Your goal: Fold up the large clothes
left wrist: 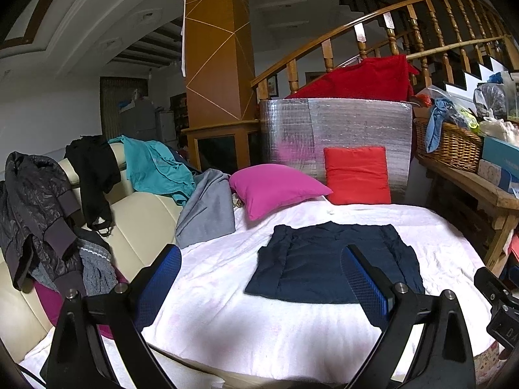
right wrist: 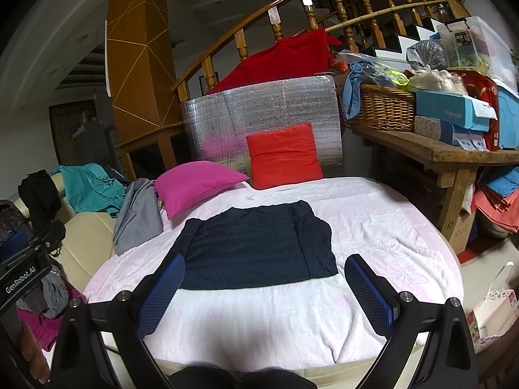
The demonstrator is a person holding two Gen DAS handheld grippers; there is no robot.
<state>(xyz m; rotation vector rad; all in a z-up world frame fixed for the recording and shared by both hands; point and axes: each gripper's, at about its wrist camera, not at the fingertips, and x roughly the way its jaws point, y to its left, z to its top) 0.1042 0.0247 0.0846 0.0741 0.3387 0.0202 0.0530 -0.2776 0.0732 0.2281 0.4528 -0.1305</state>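
Note:
A dark navy garment point(left wrist: 327, 262) lies flat and folded into a rough rectangle on the white blanket point(left wrist: 227, 308) that covers the bed; it also shows in the right wrist view point(right wrist: 256, 246). My left gripper point(left wrist: 259, 269) is open and empty, held above the blanket just short of the garment's near edge. My right gripper point(right wrist: 264, 278) is open and empty, also above the blanket point(right wrist: 259, 317), with the garment's near edge between its blue pads. The left gripper's body shows at the left edge of the right wrist view point(right wrist: 26, 265).
A magenta pillow point(left wrist: 275, 188) and a red pillow point(left wrist: 356, 175) lie at the bed's far end against a silver foil panel point(left wrist: 337, 129). Several clothes hang on the cream sofa at left: grey point(left wrist: 207, 207), teal point(left wrist: 155, 168), black point(left wrist: 94, 168). A wooden bench with a wicker basket point(right wrist: 382, 107) and boxes stands at right.

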